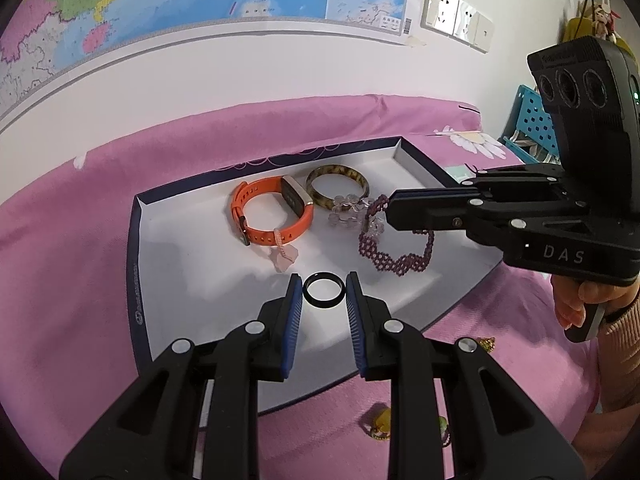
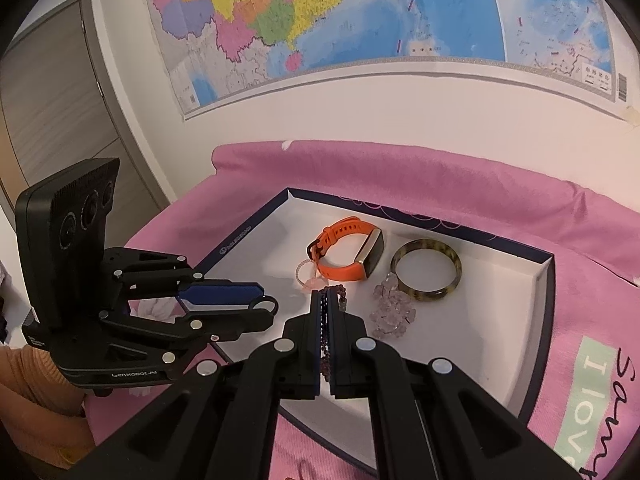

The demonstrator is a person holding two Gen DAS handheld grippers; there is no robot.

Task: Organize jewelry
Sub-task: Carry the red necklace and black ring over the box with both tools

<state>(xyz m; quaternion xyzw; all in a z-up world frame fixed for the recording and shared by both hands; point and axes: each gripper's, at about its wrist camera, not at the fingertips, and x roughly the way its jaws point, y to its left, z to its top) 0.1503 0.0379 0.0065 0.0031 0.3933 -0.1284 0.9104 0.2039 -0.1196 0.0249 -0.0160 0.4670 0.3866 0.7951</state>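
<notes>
Pinching purple beaded bracelet [image 2: 326, 344], right claw [image 2: 329, 300] hiding its middle

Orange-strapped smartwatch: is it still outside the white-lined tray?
No, the orange-strapped smartwatch lies inside the white-lined tray, beside the tortoiseshell bangle.

wall: white, map [image 2: 360, 20] | door [image 2: 52, 120] (grey) | bedding [image 1: 280, 128]: pink

Black ring [image 1: 323, 290], purple beaded bracelet [image 1: 394, 248], both over white tray [image 1: 192, 264]
</notes>
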